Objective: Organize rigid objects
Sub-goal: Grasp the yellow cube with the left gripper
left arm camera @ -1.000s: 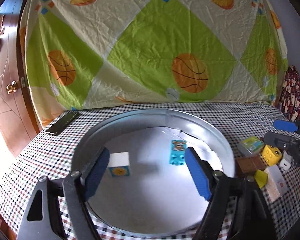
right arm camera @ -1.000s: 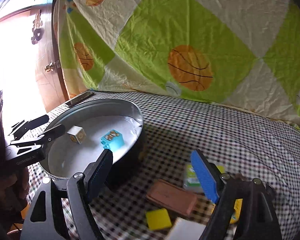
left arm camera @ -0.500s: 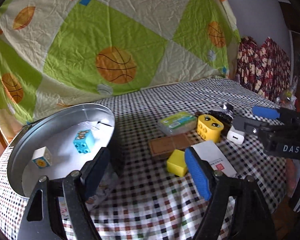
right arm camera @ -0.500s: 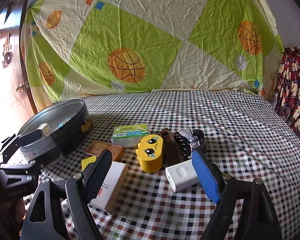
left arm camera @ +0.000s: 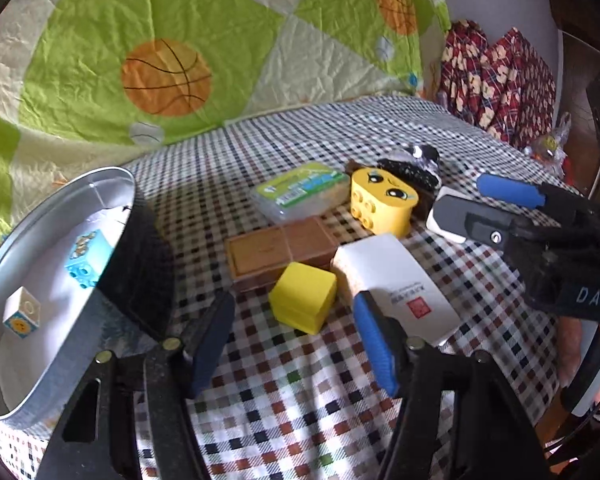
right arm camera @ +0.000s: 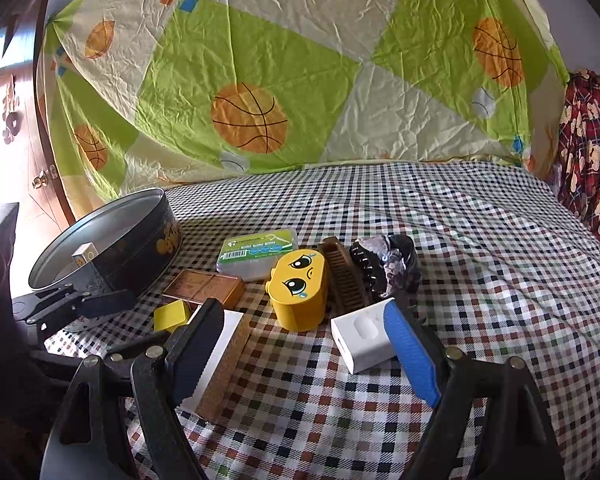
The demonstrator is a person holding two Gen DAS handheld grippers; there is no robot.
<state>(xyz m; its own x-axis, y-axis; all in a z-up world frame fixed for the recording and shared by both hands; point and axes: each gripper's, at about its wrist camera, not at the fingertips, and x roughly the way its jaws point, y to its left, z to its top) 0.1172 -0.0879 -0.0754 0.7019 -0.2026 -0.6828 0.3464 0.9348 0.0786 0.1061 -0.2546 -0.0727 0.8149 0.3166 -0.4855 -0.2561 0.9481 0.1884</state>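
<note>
My left gripper (left arm camera: 294, 344) hovers low over the checked cloth, jaws closing. A small yellow cube (left arm camera: 303, 302) lies just ahead between its fingertips, and the pads are not on it. Beside the cube lie a brown box (left arm camera: 280, 254) and a white card box (left arm camera: 396, 284). My right gripper (right arm camera: 304, 350) is open and holds nothing. A white charger (right arm camera: 362, 338) lies by its blue pad, and a yellow face block (right arm camera: 298, 288) is ahead. On the left, the round metal tin (left arm camera: 140, 240) holds a blue block (left arm camera: 86, 258) and a white cube (left arm camera: 22, 312).
A green-labelled plastic case (right arm camera: 258, 256), a brown comb (right arm camera: 346, 276) and a black hair clip (right arm camera: 384, 264) crowd behind the yellow block. A basketball-print sheet (right arm camera: 260, 80) hangs at the back and a wooden door (right arm camera: 40, 152) stands at the left. The checked cloth (right arm camera: 480, 260) stretches away on the right.
Both views swung from the tin to the pile of objects. My left gripper dropped toward the yellow cube and its jaws narrowed. My right gripper sank toward the white charger.
</note>
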